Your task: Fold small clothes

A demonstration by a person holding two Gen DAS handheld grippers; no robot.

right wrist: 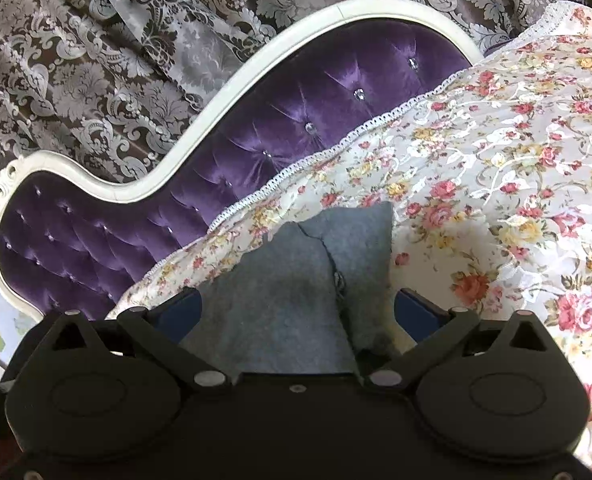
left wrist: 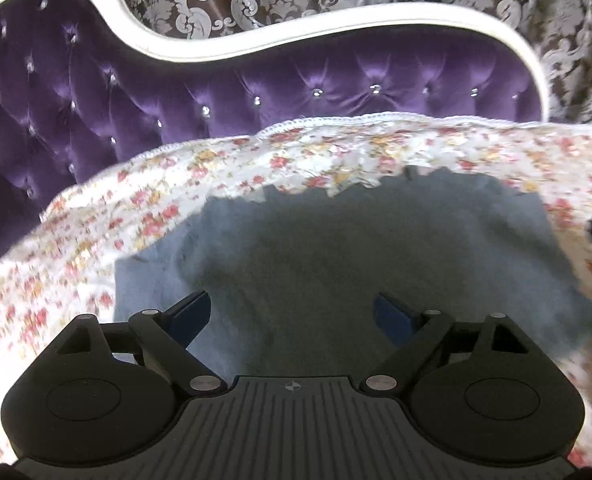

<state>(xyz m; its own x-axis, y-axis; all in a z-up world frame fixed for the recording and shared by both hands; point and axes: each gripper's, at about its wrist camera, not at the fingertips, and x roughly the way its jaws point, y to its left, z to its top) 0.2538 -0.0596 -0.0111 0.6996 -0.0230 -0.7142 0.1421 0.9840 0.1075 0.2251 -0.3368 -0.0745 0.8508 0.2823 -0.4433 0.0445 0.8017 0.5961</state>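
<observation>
Left wrist view: left gripper [left wrist: 291, 312] hangs low in frame, jaws wide apart and empty, over the flat grey felt-like cloth [left wrist: 356, 264] spread for folding on the floral bedspread [left wrist: 167, 184]; right gripper [right wrist: 298, 312] likewise gapes over a creased corner; beyond, the purple tufted headboard [left wrist: 95, 92].

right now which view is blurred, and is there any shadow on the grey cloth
Left wrist view: motion-smeared, the floral bedspread streaked, a dark shadow mid grey felt-like cloth. Right wrist view: sharp, floral print crisp, fainter shadow on the cloth; fisheye bends the purple tufted headboard.
</observation>
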